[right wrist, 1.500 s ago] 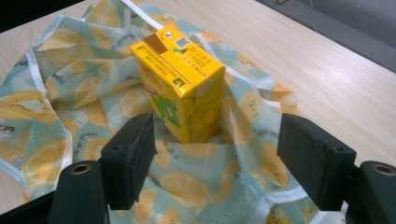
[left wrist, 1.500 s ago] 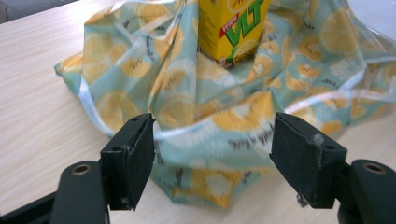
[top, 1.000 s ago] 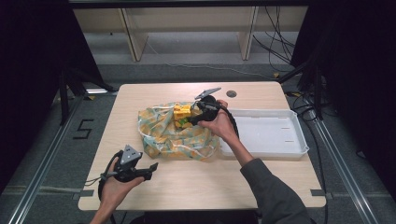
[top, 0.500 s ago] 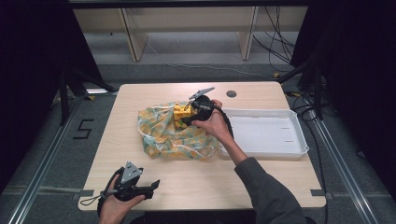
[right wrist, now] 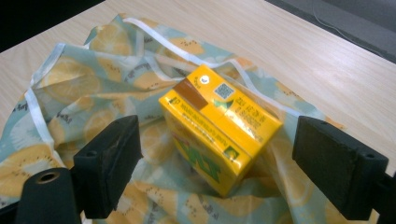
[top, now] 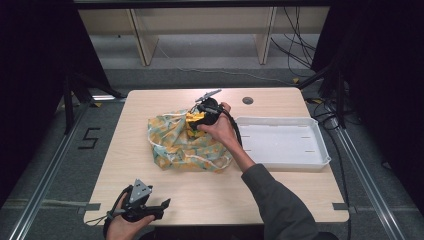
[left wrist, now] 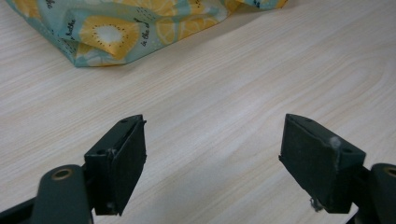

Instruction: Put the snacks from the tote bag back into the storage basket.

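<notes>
High view: I see the right claw [top: 196, 119] over the yellow rectangular juice carton [top: 194, 120], which lies on the crumpled lemon-print cloth bag with white trim [top: 180, 145] at mid-surface. The left claw [top: 159, 207] rests low at the near edge of the pale wooden surface [top: 280, 190], well apart from the bag. A white plastic tray [top: 287, 160] sits just beside the bag.

Left gripper view: my left claw's jaws stand apart over bare wood, nothing between them; a bag corner [left wrist: 100, 39] lies ahead.

Right gripper view: my jaws have just been opening and now stand wide apart, the carton [right wrist: 219, 126] lying tilted between them, untouched. To proceed well, I judge the left claw should pin the cloth so the carton does not slide.
</notes>
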Tool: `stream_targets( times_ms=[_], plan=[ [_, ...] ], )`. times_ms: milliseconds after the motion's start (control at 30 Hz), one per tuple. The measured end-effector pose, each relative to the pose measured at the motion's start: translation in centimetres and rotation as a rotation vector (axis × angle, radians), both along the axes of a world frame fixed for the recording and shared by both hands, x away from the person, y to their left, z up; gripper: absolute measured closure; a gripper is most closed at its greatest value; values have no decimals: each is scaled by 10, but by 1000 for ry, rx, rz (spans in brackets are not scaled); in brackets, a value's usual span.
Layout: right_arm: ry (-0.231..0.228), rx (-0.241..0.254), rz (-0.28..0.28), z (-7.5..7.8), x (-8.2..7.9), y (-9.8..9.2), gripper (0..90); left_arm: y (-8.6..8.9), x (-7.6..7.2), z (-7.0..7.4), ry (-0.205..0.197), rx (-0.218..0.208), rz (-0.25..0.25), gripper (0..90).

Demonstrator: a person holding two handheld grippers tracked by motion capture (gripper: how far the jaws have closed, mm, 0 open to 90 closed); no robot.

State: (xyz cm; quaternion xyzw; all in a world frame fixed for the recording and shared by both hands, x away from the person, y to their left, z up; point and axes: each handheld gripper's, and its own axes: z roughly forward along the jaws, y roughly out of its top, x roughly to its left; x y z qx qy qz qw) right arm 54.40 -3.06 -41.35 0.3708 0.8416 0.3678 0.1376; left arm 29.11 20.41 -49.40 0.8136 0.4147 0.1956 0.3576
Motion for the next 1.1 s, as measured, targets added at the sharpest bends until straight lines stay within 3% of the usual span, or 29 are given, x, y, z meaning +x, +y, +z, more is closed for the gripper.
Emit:
stream_targets(
  times_ms=[100, 167, 300, 400, 500, 567, 600, 700, 833, 867, 900, 967, 1033, 1067, 1100],
  plan=[
    [14, -19, -29, -1, 3, 6, 165, -2, -1, -1, 4, -18, 1, 220],
    [16, -28, -33, -5, 6, 9, 166, -1, -1, 0, 0, 14, -17, 221],
    [31, -35, -61, -11, 10, 16, 162, -2, -1, -1, 3, -5, -1, 222],
    [34, -28, -76, -13, 13, 17, 160, -1, -1, 0, -9, 16, -18, 222],
    [32, -25, -82, -16, 17, 19, 158, -1, -1, 1, -16, 10, -12, 226],
    [32, -11, -90, -20, 19, 23, 158, -3, -1, -1, -26, -27, 17, 227],
    [37, -32, -85, -20, 20, 23, 159, 0, -1, 1, -9, 4, -1, 227],
    [39, -43, -106, -23, 21, 27, 161, -3, -1, -1, -26, -25, 21, 228],
    [34, -51, -101, -25, 22, 29, 160, -3, -1, -1, -25, -29, 21, 229],
    [35, -48, -99, -27, 23, 30, 162, 1, -1, 1, -16, 10, 0, 229],
    [36, -49, -98, -28, 24, 31, 163, -1, -1, 0, -28, -19, 18, 229],
    [41, -49, -100, -28, 23, 31, 171, -1, -1, 0, -28, -22, 20, 229],
    [14, -74, -100, -30, 25, 31, 189, -2, -1, -1, -16, -10, 9, 230],
    [20, -63, -93, -30, 25, 31, 190, -1, -1, 0, -16, 22, -15, 231],
    [35, -54, -101, -29, 23, 31, 192, -2, -1, 0, -2, 23, -10, 231]
  ],
)
